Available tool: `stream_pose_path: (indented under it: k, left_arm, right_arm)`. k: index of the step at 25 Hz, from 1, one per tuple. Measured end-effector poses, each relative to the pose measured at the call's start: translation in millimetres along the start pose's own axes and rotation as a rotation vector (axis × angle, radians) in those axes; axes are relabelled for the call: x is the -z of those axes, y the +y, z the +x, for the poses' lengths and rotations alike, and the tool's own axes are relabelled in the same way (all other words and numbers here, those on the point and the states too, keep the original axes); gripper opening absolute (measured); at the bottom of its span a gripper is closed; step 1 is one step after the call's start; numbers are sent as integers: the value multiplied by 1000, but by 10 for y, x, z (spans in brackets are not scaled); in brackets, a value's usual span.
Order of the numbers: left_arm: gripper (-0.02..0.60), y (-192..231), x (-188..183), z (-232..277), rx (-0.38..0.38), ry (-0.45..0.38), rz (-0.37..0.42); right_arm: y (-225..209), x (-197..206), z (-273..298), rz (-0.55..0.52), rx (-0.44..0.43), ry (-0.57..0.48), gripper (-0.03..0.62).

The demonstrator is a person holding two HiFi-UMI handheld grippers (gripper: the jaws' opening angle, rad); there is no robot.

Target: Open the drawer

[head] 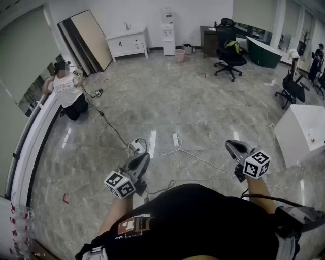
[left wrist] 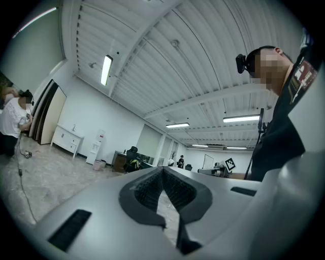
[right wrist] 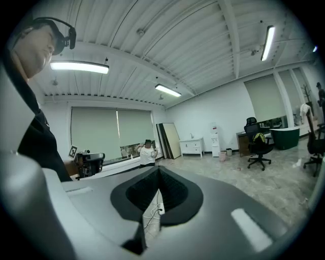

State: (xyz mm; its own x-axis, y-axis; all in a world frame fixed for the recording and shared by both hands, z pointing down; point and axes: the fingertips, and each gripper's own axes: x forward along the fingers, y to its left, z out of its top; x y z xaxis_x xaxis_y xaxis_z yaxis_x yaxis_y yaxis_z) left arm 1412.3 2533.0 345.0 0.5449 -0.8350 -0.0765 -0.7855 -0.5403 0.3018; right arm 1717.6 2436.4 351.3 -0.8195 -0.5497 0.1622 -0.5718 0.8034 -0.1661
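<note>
The drawer (head: 136, 41) is set in a white cabinet (head: 120, 45) at the far wall, well apart from the left gripper (head: 141, 160) and right gripper (head: 234, 148). The jaws of both are pressed together on nothing. A rigid, easy-sliding front is expected, best taken at its handle, which is too small to make out.

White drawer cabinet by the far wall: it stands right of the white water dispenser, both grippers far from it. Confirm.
Wrong in one point: the head view shows the white drawer cabinet left of the white water dispenser, not right. It is by the far wall, and the left gripper and right gripper are far from it.
</note>
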Motion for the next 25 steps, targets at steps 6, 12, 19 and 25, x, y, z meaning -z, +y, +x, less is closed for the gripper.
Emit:
stream_pose_path:
  k: [6,12,19,25]
  left_arm:
    - [-8,-11,13,-19,5,0,-2]
    - [-8,41,52,-37,16,2,-8]
    - [-8,128,10,-118,23,-1,-17]
    - [-8,292,-3,-336,10,-1,-26]
  right_arm:
    - [10,-4,3,-4,-4,4,-6]
    - [32,17,63,-7,-5,12,-6]
    - [122,-8,185,30,-15,28,-4]
    - [306,2,375,30,-23,25,-4]
